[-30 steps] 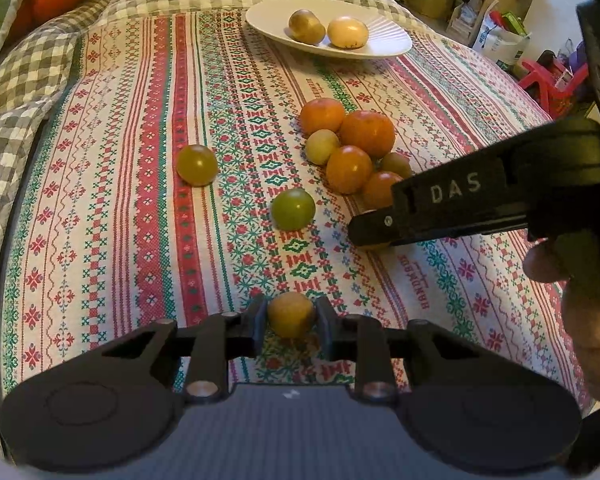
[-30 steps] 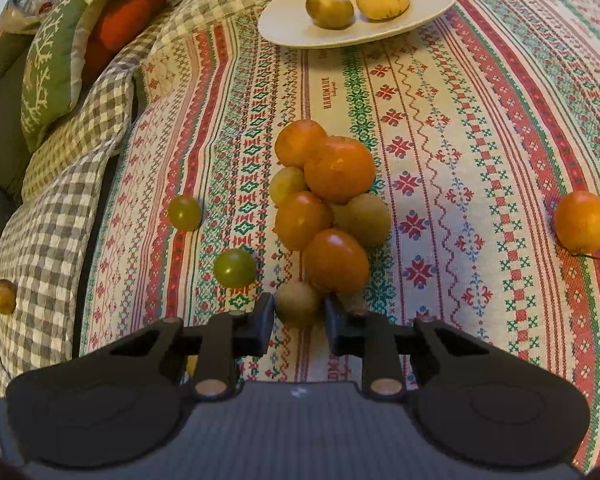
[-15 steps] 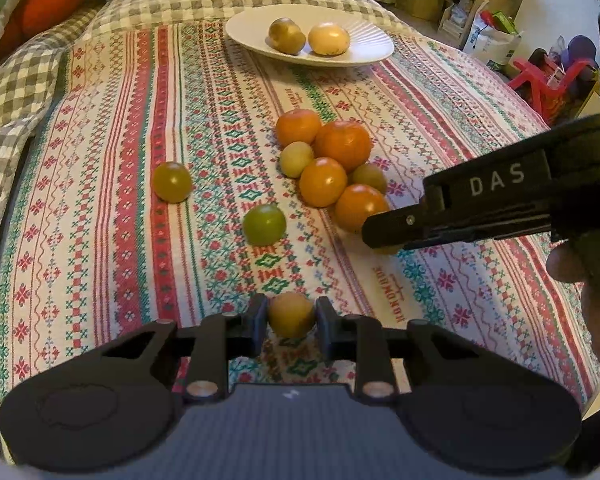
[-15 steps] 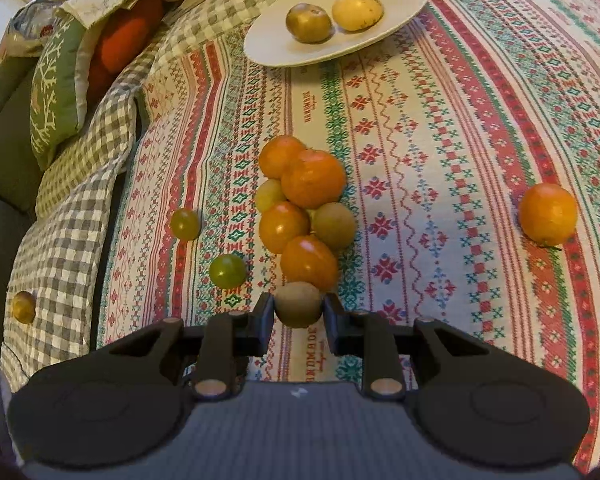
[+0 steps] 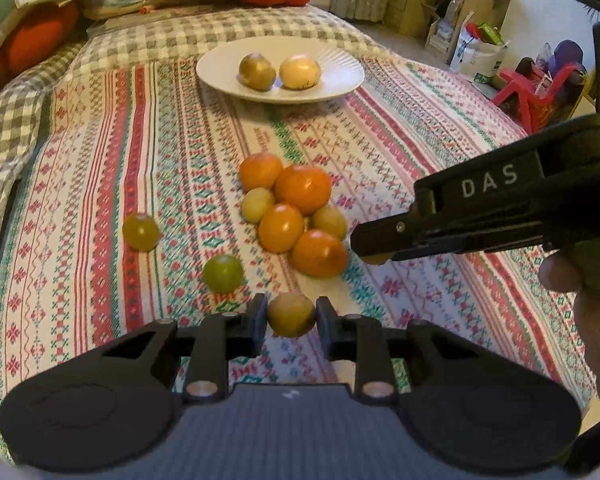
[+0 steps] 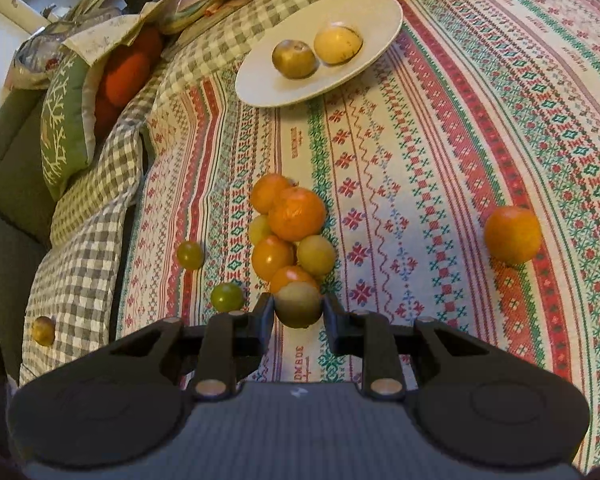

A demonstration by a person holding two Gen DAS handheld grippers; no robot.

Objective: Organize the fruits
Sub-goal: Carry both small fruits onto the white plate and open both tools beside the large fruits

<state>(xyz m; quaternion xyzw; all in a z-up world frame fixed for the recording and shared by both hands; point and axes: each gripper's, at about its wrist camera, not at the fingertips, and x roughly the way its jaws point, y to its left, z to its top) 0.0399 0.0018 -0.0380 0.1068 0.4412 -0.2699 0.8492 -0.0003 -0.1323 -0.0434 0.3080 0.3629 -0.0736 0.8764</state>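
Observation:
My left gripper (image 5: 291,315) is shut on a small yellow-brown fruit (image 5: 291,314), lifted above the patterned cloth. My right gripper (image 6: 299,307) is shut on a small olive-brown fruit (image 6: 299,305); in the left wrist view it reaches in from the right (image 5: 452,224) beside the pile. A pile of orange and yellow fruits (image 5: 296,208) (image 6: 290,236) lies mid-cloth. Two green fruits (image 5: 223,273) (image 5: 140,231) sit left of the pile. Far off, a white plate (image 5: 340,76) (image 6: 376,12) holds two yellowish fruits.
A lone orange (image 6: 512,234) lies on the cloth to the right. A small brown fruit (image 6: 43,330) rests on the checked blanket at left. Cushions (image 6: 66,120) line the left edge. A red toy (image 5: 536,92) and boxes stand beyond the bed.
Both grippers have lifted and moved forward with their fruits, so the pile and the plate now sit lower and nearer in both views. The right gripper's fruit has come up off the cloth.

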